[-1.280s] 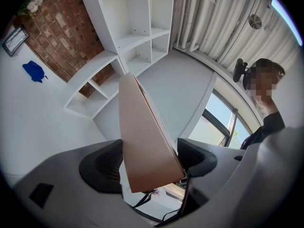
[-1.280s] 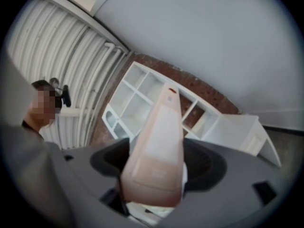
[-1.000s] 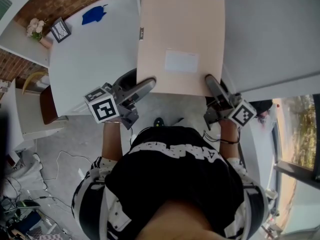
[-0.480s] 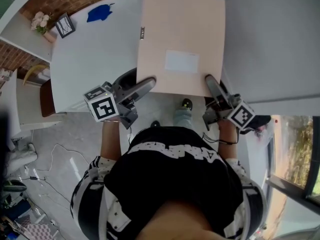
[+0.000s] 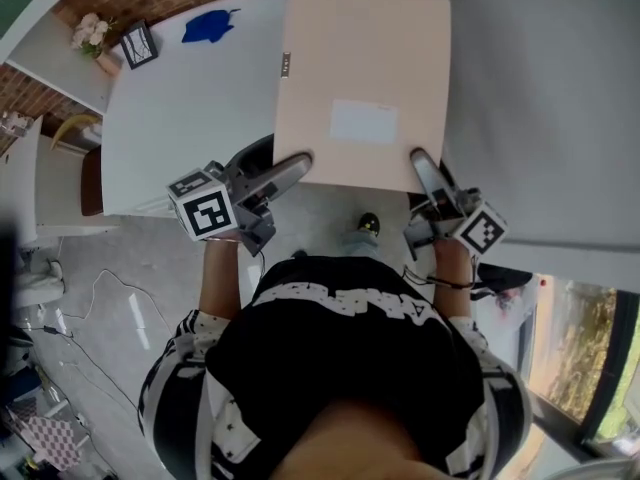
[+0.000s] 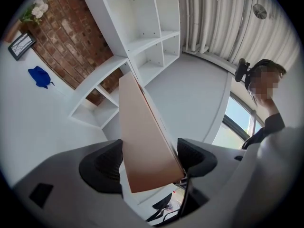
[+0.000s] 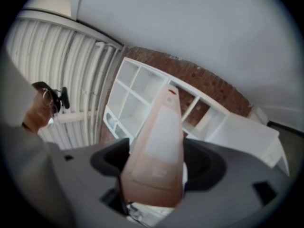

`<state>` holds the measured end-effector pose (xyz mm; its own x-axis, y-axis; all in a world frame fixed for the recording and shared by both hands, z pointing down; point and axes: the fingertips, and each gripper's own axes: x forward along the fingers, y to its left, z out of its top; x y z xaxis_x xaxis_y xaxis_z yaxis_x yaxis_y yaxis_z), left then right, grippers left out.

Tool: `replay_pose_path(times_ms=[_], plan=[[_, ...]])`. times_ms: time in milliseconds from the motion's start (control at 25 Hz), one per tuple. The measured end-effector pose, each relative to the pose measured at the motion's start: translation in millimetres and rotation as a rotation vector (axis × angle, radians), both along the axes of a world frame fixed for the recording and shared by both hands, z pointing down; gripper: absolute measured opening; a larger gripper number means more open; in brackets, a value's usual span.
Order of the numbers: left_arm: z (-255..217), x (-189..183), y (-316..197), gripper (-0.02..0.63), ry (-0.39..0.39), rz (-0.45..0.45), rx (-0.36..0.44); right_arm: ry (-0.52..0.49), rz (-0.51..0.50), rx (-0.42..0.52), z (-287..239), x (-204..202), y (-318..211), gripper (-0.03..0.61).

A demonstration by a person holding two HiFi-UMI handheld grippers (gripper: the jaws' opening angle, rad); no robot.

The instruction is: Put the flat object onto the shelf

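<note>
Out front, flat object (image 5: 360, 68) clamped in left hand-held gripper (image 5: 298, 165) and right hand-held gripper (image 5: 419, 161), near corners hidden.

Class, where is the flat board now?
Head view, centre: the flat board, its near corners clamped by the left hand-held gripper and right hand-held gripper.

Matt peach cardboard flat object (image 5: 362, 78) with white paper label (image 5: 364, 122) — smooth white table (image 5: 190, 118), rough brick wall (image 6: 61, 46)
</note>
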<state>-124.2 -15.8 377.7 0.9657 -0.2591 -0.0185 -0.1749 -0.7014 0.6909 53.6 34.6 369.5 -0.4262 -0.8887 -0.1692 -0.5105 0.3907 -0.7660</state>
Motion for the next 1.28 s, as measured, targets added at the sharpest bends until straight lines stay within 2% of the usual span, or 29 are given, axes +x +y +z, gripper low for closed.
replay_pose_path(times_ms=[920,1280], plan=[[-11,67,-41,0.353,-0.025,-0.19,0.001,-0.031,-0.183,0.0,-5,75,-75,0.341],[4,100,-60,0.353,-0.026,-0.257,0.004,-0.029,-0.249,0.009,9,107,-107,0.341]])
